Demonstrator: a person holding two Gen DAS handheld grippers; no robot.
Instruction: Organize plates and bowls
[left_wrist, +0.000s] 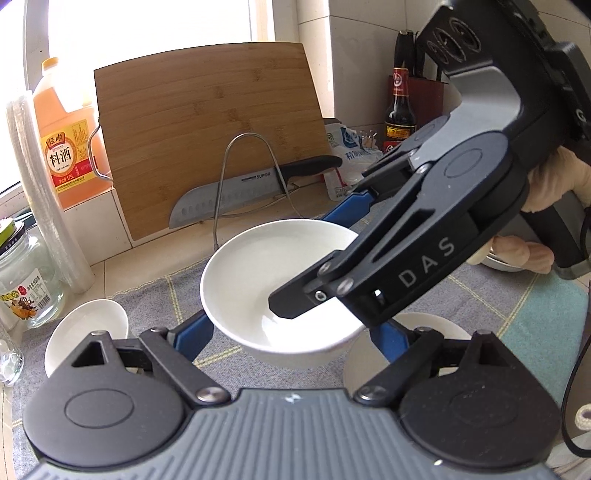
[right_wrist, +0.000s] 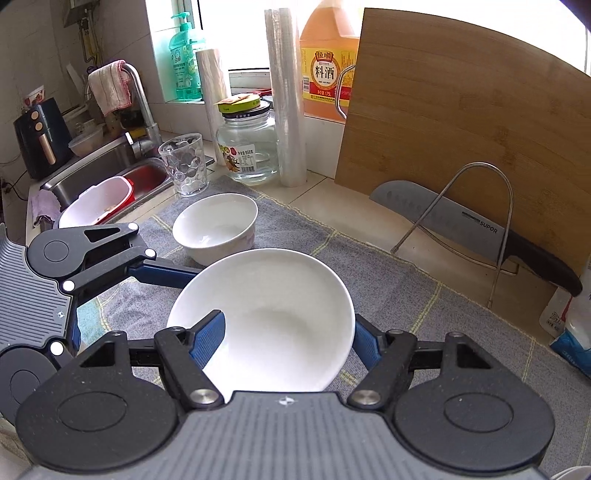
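A large white bowl (right_wrist: 269, 325) is held over the grey cloth; my right gripper (right_wrist: 291, 339) is shut on its rim, one blue finger (right_wrist: 208, 336) inside and one outside. In the left wrist view the same bowl (left_wrist: 273, 280) sits between my left gripper's blue fingers (left_wrist: 194, 334), which stand wide on either side of it; the left gripper (left_wrist: 291, 332) is open. The right gripper (left_wrist: 332, 258) reaches in from the right. A smaller white bowl (right_wrist: 216, 227) stands behind on the cloth. Another small white bowl (left_wrist: 86, 325) lies to the left.
A bamboo cutting board (right_wrist: 469, 140) leans at the back with a knife (right_wrist: 476, 229) in a wire stand. A glass jar (right_wrist: 247, 147), a glass cup (right_wrist: 184, 162), a cooking wine jug (right_wrist: 325, 59) and a sink (right_wrist: 110, 173) stand to the left. A sauce bottle (left_wrist: 400, 107) stands at right.
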